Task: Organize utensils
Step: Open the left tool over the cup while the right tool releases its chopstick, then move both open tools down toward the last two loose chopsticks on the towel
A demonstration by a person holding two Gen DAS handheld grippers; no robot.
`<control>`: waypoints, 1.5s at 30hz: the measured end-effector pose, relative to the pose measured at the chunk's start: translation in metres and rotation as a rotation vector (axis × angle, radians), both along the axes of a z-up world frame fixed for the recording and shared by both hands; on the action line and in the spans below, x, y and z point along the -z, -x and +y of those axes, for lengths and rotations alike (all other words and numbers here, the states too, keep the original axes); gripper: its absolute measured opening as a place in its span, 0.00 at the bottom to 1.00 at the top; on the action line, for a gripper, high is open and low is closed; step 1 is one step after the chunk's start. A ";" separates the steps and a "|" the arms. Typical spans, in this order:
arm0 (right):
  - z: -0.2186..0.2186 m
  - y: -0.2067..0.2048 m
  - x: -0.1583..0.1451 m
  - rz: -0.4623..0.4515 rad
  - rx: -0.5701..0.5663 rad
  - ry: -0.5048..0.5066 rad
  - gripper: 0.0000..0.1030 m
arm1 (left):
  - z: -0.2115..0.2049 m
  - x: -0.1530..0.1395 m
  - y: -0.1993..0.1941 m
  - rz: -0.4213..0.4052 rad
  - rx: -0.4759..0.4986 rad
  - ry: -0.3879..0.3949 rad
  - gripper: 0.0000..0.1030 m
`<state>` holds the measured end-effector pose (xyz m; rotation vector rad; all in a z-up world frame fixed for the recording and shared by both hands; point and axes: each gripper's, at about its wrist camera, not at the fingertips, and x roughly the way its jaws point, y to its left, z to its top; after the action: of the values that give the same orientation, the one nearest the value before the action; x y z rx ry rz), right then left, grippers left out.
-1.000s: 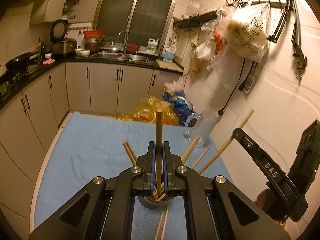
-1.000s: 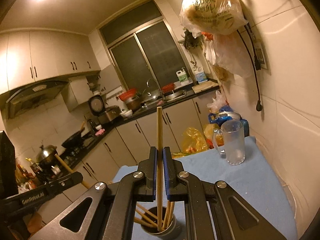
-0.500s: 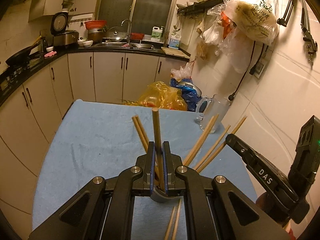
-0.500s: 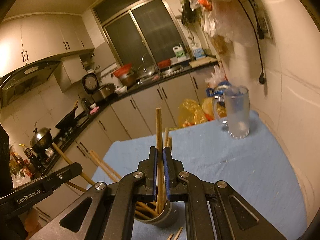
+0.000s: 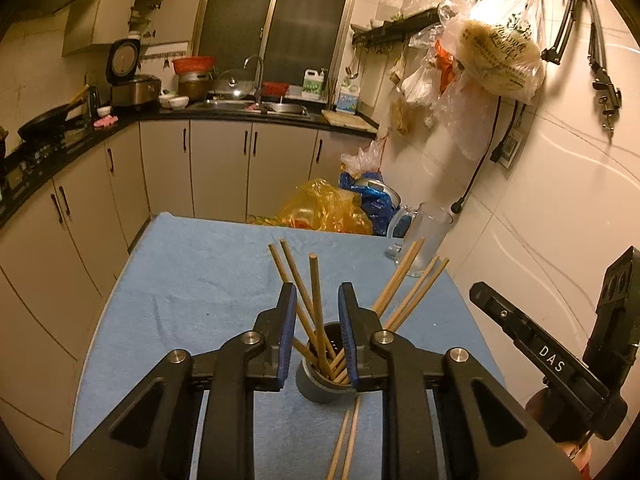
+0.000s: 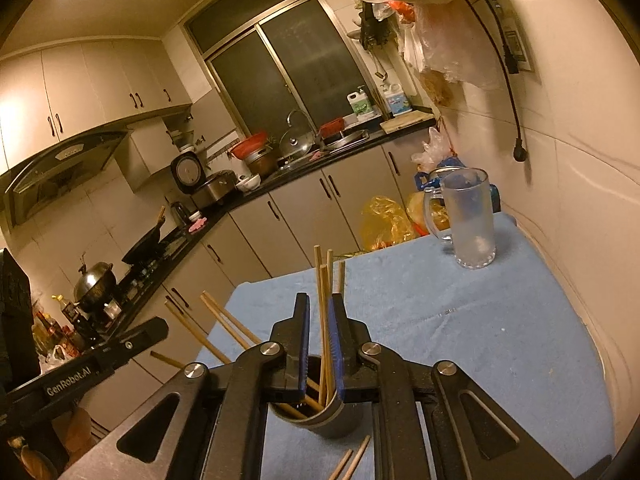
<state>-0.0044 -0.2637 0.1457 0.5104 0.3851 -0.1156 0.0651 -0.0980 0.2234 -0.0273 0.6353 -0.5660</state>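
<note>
A dark grey cup stands on the blue cloth with several wooden chopsticks fanned out in it. My left gripper hovers just over the cup. Its jaws are opening, and one chopstick stands loose between them with its foot in the cup. In the right wrist view the same cup sits under my right gripper. Those jaws are opening too, with a chopstick between them, close to the right pad with a gap on its left. Two chopsticks lie on the cloth.
A frosted glass mug stands at the table's far right by the white wall. Yellow and blue plastic bags sit beyond the far edge. The other tool's black side bar reaches in at the right. Kitchen cabinets run along the left.
Both grippers came down over the cup, each carrying an upright chopstick. Their jaws have since parted, the left wider, and both chopsticks now rest in the cup.
</note>
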 end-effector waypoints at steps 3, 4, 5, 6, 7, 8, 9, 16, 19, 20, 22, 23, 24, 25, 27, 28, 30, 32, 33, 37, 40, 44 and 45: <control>0.001 0.013 0.001 -0.003 0.004 -0.009 0.18 | 0.012 -0.001 0.010 -0.005 -0.003 0.012 0.22; 0.002 0.016 0.002 0.000 0.004 -0.011 0.21 | 0.017 -0.001 0.014 -0.008 -0.006 0.015 0.24; 0.003 0.020 0.004 0.004 0.004 -0.012 0.23 | 0.020 0.000 0.018 -0.011 -0.009 0.016 0.25; 0.004 0.023 0.007 0.010 0.003 -0.015 0.23 | 0.026 0.002 0.024 -0.016 -0.018 0.015 0.26; 0.005 0.027 0.010 0.018 0.000 -0.020 0.23 | 0.031 0.004 0.027 -0.018 -0.023 0.015 0.26; 0.006 0.030 0.014 0.025 -0.004 -0.023 0.24 | 0.036 0.008 0.032 -0.016 -0.026 0.016 0.26; 0.009 0.033 0.019 0.036 -0.008 -0.023 0.24 | 0.041 0.012 0.036 -0.011 -0.028 0.016 0.27; 0.022 0.051 0.060 0.122 -0.023 -0.024 0.24 | 0.068 0.058 0.057 0.041 -0.050 -0.025 0.29; 0.029 0.056 0.086 0.173 -0.023 -0.026 0.24 | 0.075 0.092 0.063 0.085 -0.063 -0.067 0.29; 0.031 0.057 0.095 0.190 -0.022 -0.029 0.24 | 0.077 0.104 0.066 0.099 -0.072 -0.084 0.29; 0.036 0.060 0.111 0.218 -0.020 -0.027 0.24 | 0.081 0.124 0.070 0.116 -0.082 -0.110 0.29; 0.039 0.062 0.118 0.231 -0.014 -0.022 0.24 | 0.083 0.135 0.072 0.130 -0.082 -0.118 0.29; 0.042 0.063 0.127 0.248 -0.011 -0.021 0.24 | 0.083 0.145 0.074 0.148 -0.081 -0.126 0.29; 0.045 0.064 0.133 0.258 -0.013 -0.022 0.24 | 0.083 0.155 0.076 0.161 -0.080 -0.137 0.29; 0.050 0.065 0.145 0.284 -0.015 -0.022 0.24 | 0.083 0.173 0.079 0.166 -0.087 -0.168 0.29; 0.053 0.065 0.152 0.302 -0.020 -0.022 0.24 | 0.084 0.180 0.080 0.170 -0.091 -0.179 0.29; 0.058 0.063 0.163 0.331 -0.037 -0.027 0.24 | 0.084 0.192 0.081 0.192 -0.092 -0.187 0.29; 0.063 0.061 0.168 0.348 -0.048 -0.027 0.24 | 0.087 0.201 0.079 0.212 -0.100 -0.185 0.29; 0.065 0.060 0.170 0.353 -0.054 -0.026 0.24 | 0.088 0.205 0.078 0.212 -0.108 -0.191 0.29; 0.067 0.056 0.170 0.361 -0.057 -0.012 0.24 | 0.090 0.212 0.076 0.214 -0.122 -0.206 0.30; 0.069 0.052 0.172 0.374 -0.059 -0.020 0.24 | 0.090 0.212 0.075 0.216 -0.121 -0.204 0.31; 0.073 0.048 0.173 0.390 -0.063 -0.019 0.24 | 0.088 0.214 0.074 0.222 -0.115 -0.205 0.32; 0.074 0.046 0.173 0.393 -0.065 -0.018 0.24 | 0.088 0.215 0.074 0.222 -0.116 -0.206 0.32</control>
<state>-0.0509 -0.1895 -0.0269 0.4922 0.7871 -0.1504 -0.0089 -0.0096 0.0089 0.0673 0.9003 -0.3863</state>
